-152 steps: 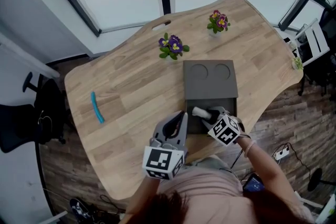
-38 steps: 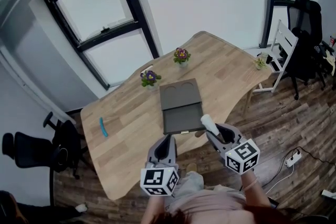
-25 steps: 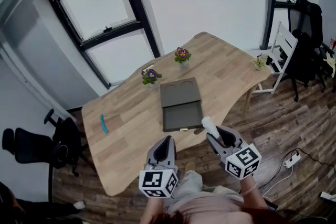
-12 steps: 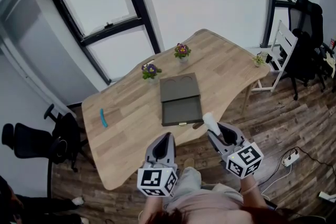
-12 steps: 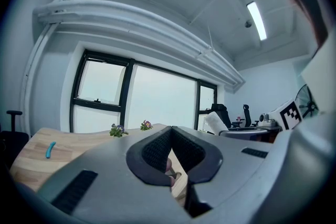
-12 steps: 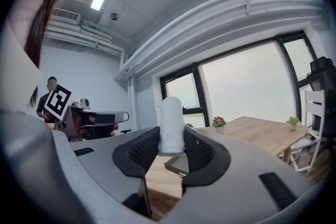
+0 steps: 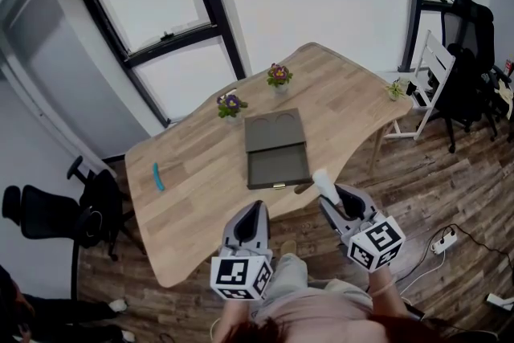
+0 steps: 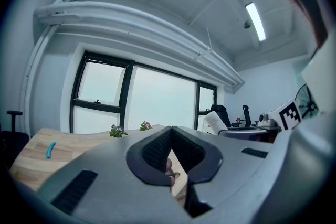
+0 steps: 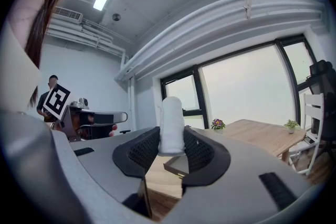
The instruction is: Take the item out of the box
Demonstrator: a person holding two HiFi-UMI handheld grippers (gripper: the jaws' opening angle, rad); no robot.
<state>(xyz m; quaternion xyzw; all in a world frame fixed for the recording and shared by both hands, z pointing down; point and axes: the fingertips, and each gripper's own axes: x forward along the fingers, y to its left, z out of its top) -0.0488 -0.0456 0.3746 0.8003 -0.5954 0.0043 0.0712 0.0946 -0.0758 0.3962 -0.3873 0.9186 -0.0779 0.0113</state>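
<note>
The right claw (image 9: 171, 148) is clamped on a white roll (image 9: 171, 123) that stands upright between its pads. The roll is held just off the near edge of the surface (image 7: 193, 173), apart from the open box (image 7: 277, 166). The left claw (image 8: 170, 139) has its jaws together.

- White cylinder (image 7: 324, 182): upright, clamped in your right tool (image 7: 336, 201), beyond the tabletop's (image 7: 193, 165) near edge.
- Dark grey box (image 7: 277, 149): open, lid flat behind, on the tabletop.
</note>
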